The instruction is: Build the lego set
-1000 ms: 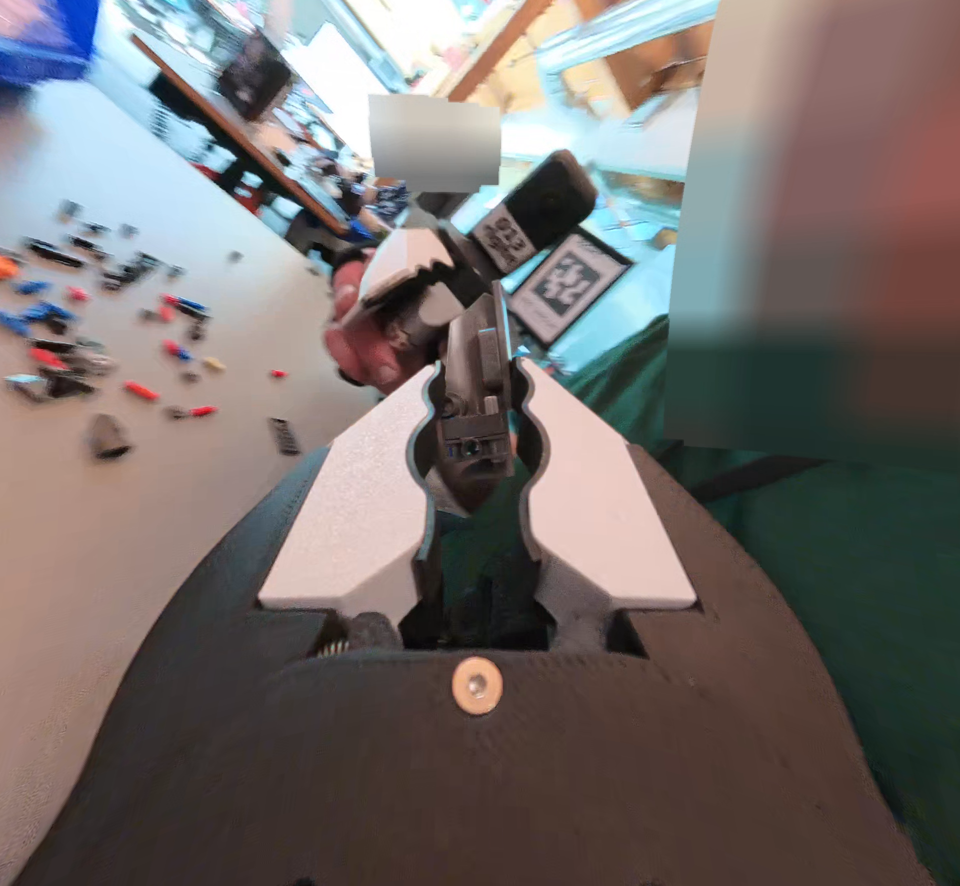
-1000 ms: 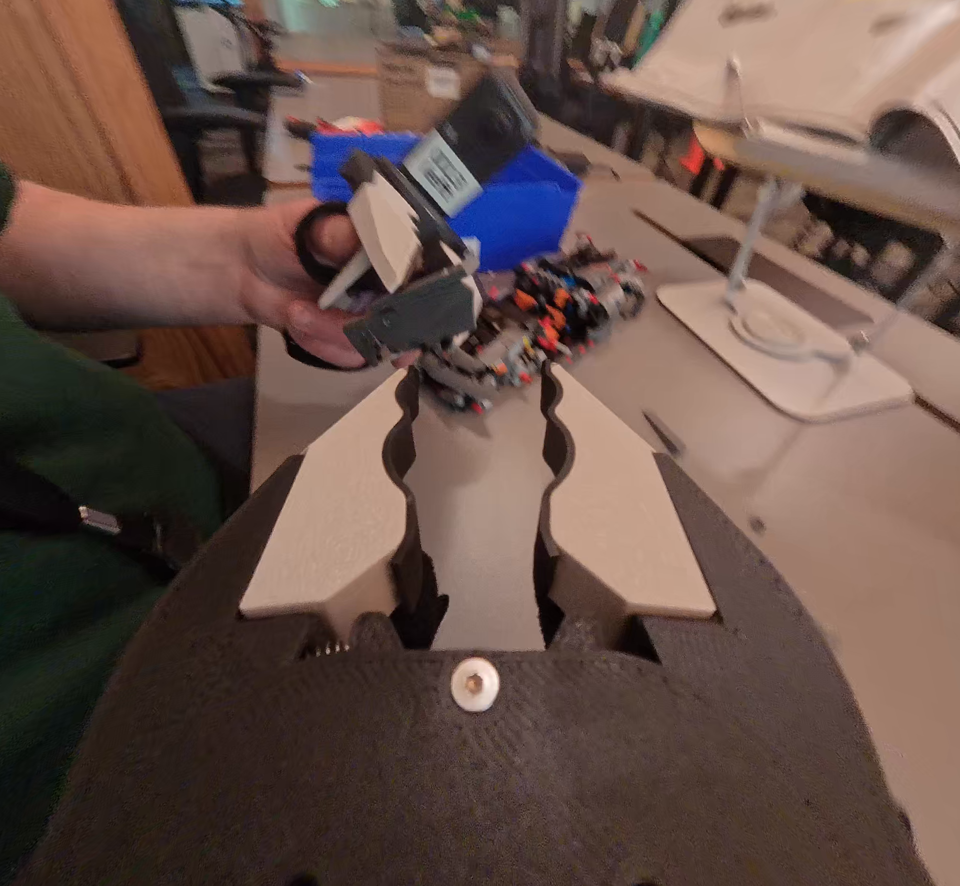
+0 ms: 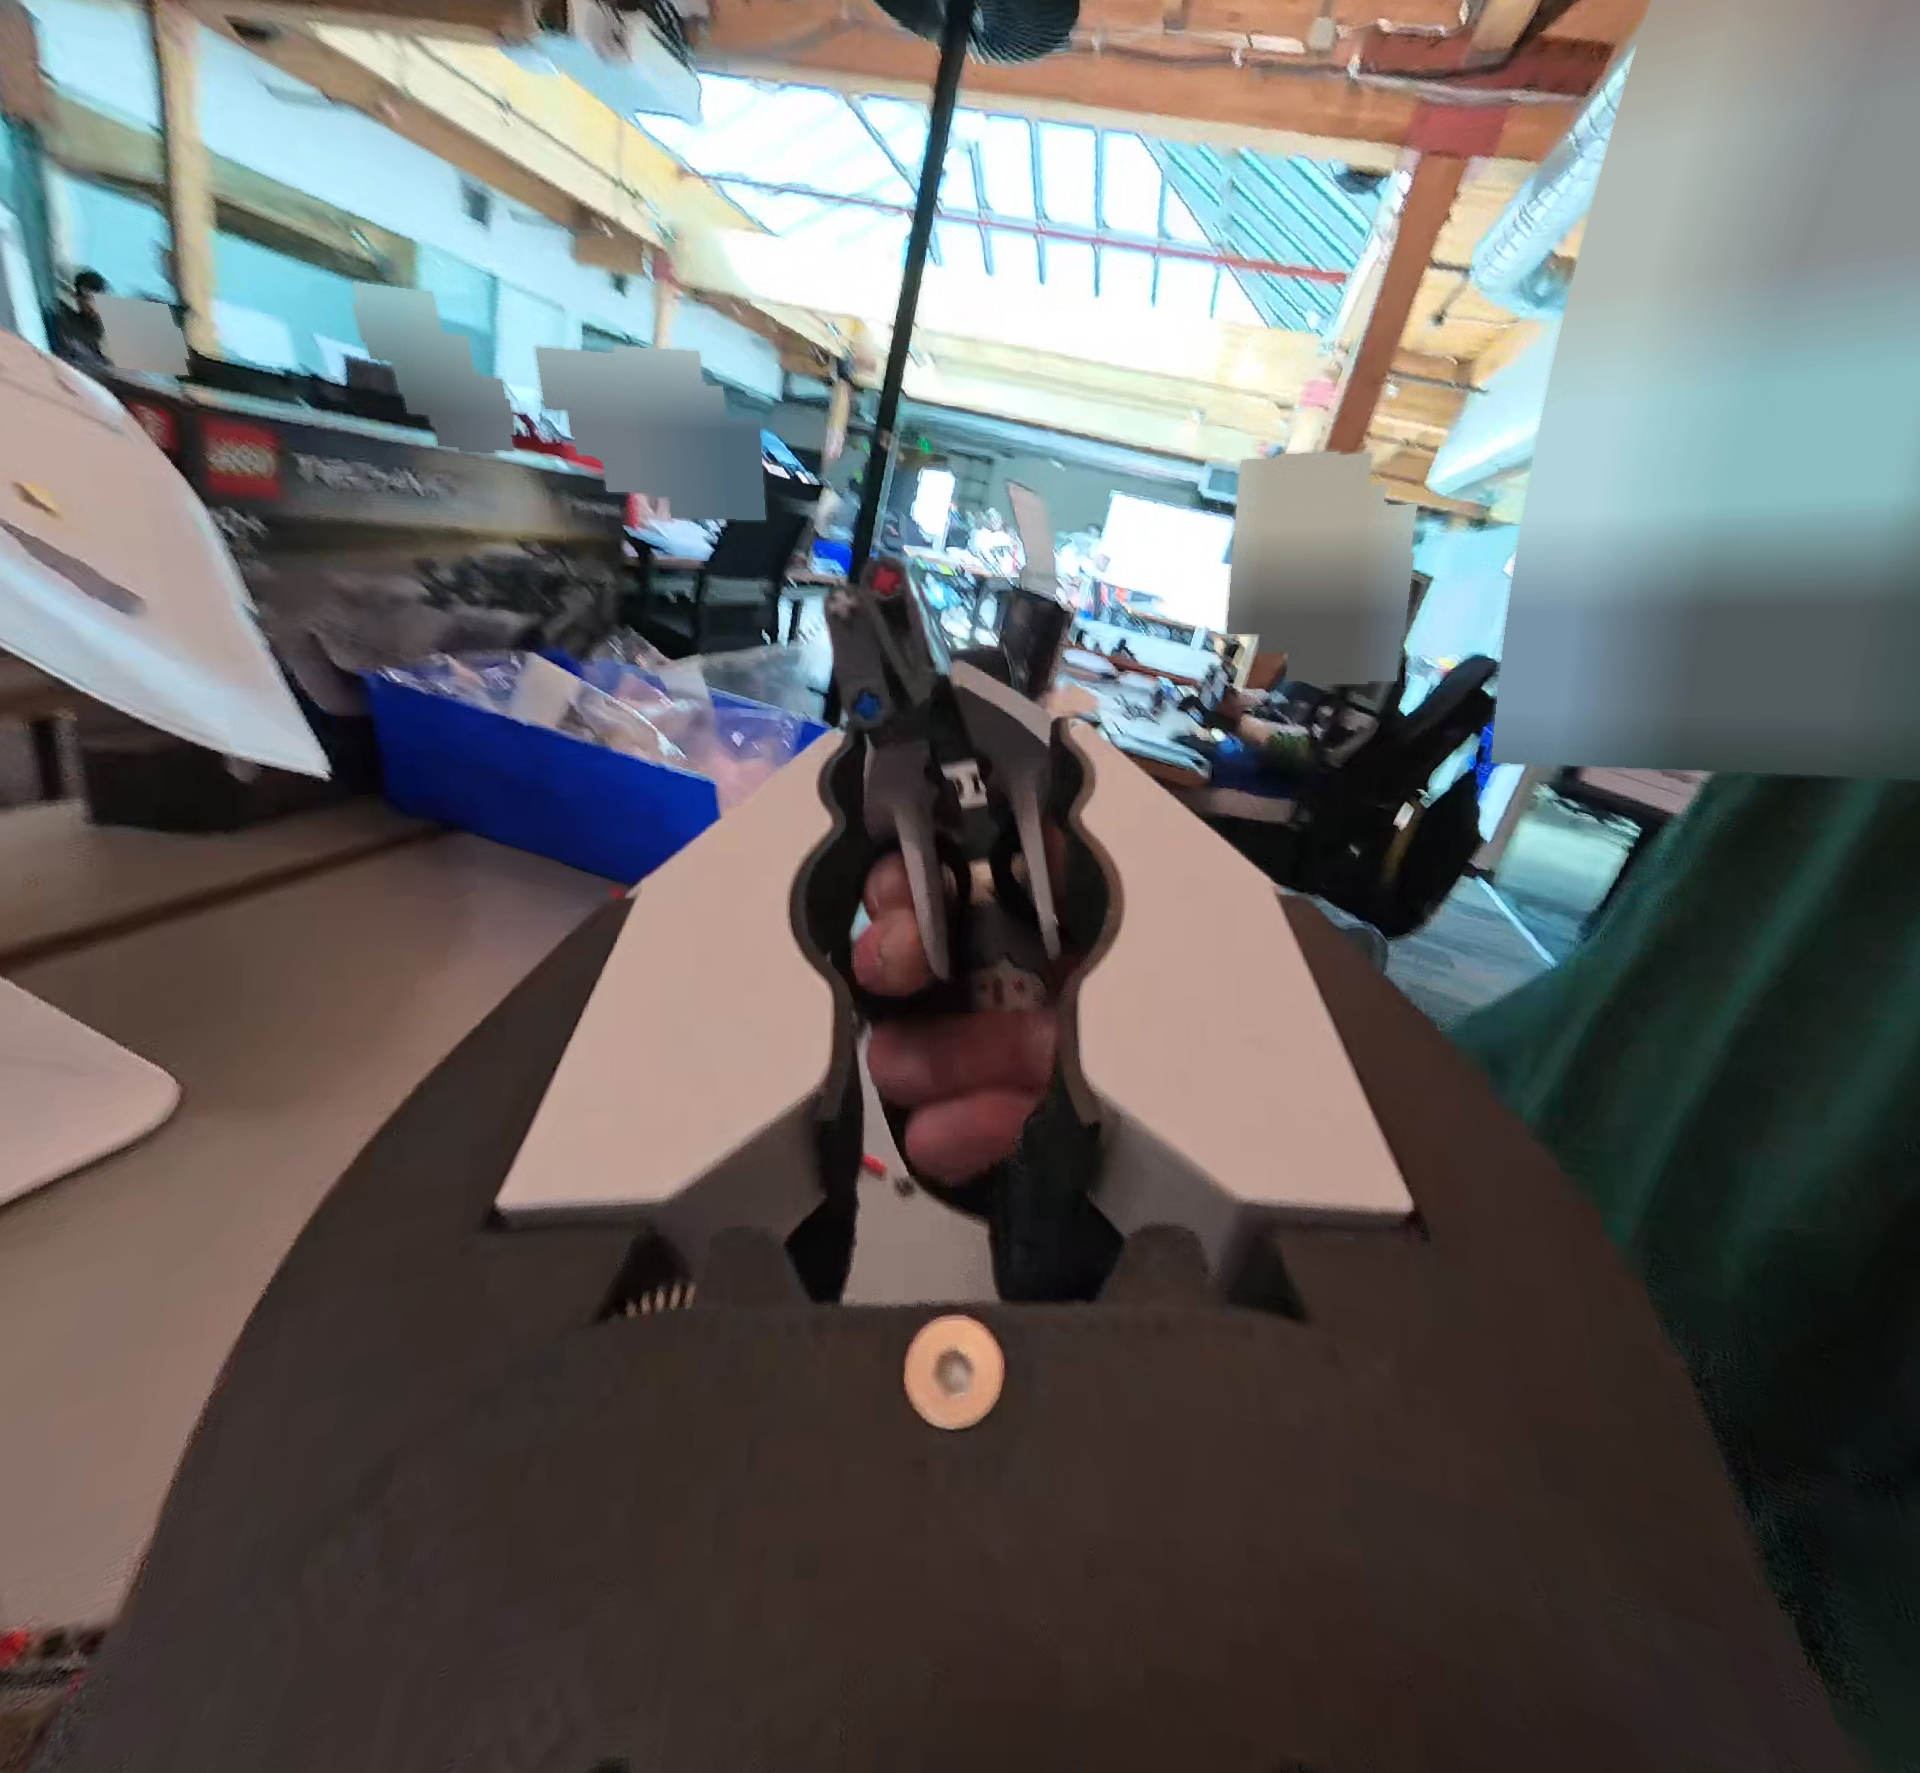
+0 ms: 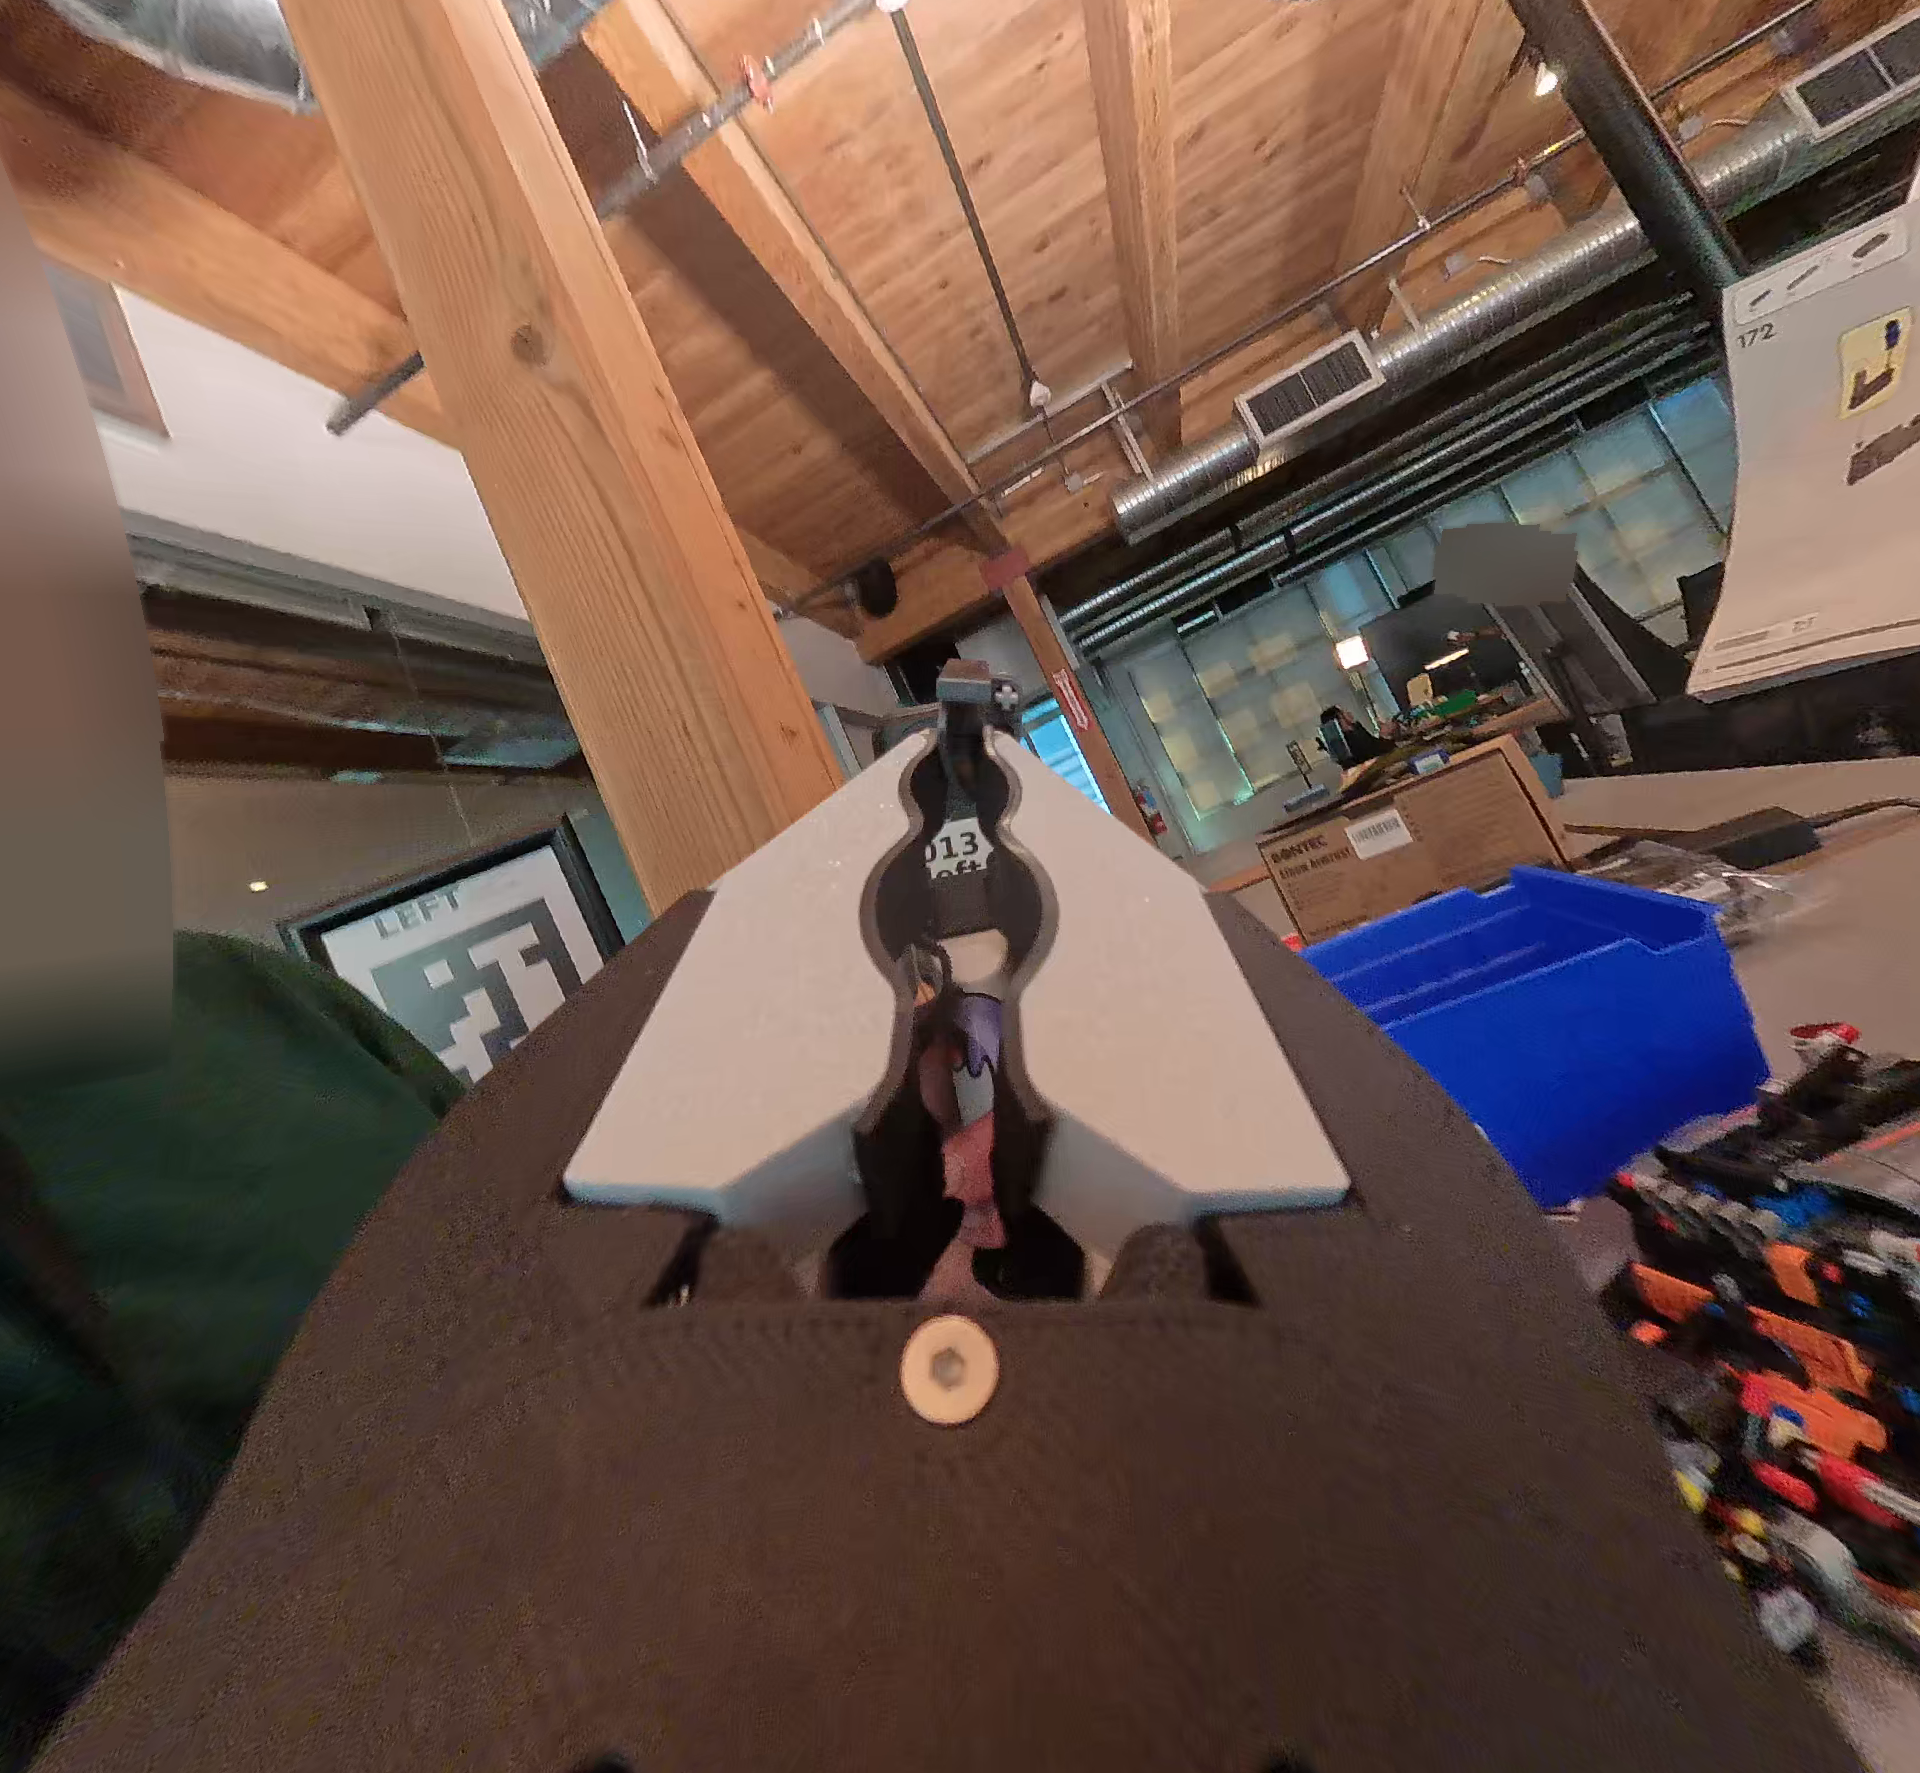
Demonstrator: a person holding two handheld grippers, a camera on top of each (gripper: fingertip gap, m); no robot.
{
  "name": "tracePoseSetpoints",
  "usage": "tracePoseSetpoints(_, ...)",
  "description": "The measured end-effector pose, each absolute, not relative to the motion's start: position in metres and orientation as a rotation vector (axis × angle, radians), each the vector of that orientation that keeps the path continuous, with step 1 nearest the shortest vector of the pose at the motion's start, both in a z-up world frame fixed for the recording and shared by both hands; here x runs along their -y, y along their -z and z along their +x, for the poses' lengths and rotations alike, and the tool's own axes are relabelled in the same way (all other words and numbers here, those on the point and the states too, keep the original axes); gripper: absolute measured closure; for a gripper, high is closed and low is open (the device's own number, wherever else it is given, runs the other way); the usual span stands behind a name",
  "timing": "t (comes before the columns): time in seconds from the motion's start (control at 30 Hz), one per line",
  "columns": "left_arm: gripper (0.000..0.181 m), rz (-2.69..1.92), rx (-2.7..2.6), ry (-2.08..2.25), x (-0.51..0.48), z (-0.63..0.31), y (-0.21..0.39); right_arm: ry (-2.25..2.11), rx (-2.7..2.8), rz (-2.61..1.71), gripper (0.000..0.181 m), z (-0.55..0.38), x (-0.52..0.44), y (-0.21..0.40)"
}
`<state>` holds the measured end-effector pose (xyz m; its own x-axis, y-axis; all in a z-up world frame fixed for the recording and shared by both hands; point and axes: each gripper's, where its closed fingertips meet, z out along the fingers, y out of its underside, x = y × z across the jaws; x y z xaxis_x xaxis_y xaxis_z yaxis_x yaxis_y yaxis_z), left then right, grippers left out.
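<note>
A small dark grey lego assembly [image 3: 873,674] with a blue pin and a red pin stands in the air, in front of the left gripper's left fingertip. My left gripper [image 3: 951,736] has its jaws apart, and the assembly is off to one side of the gap. The right gripper's fingers [image 3: 997,715] and the hand holding it show through that gap. In the right wrist view my right gripper [image 4: 966,747] is nearly closed on the assembly's dark stalk, and a grey block [image 4: 971,689] sticks out above the tips. Both grippers face each other and point upward.
A blue bin [image 3: 520,767] [image 4: 1538,1006] stands on the grey table. A pile of loose lego parts [image 4: 1787,1328] lies at the right. An open instruction booklet [image 3: 135,601] [image 4: 1829,476] stands on a white stand [image 3: 62,1100]. A green sleeve [image 3: 1714,1100] is close by. Only a small space, under 4 cm, lies between the two pairs of fingers.
Both grippers have tilted up from the table toward the ceiling. The right gripper, open before, has closed on the lego assembly. The left gripper's jaws have widened.
</note>
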<state>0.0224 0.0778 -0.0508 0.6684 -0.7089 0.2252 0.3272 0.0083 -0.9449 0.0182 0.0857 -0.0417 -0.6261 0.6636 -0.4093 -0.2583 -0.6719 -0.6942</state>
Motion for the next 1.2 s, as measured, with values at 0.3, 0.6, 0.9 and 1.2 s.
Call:
tracePoseSetpoints(0.3,0.164,-1.194,-0.219,0.889,-0.086,0.001,0.033,-2.344,0.731,-0.903,0.178,0.002,-0.084,0.032)
tracePoseSetpoints(0.6,0.168,-1.117,-0.103,0.943,-0.095,-0.017,0.027,-2.297,0.738,-0.932,0.178,-0.010,-0.093,0.035)
tracePoseSetpoints(0.9,0.168,-1.080,-0.088,0.969,-0.105,-0.021,0.020,-2.282,0.752,-0.921,0.178,-0.013,-0.100,0.032)
tracePoseSetpoints(1.2,0.168,-1.075,-0.058,0.972,-0.114,-0.026,0.025,-2.235,0.804,-0.931,0.178,-0.018,-0.108,0.039)
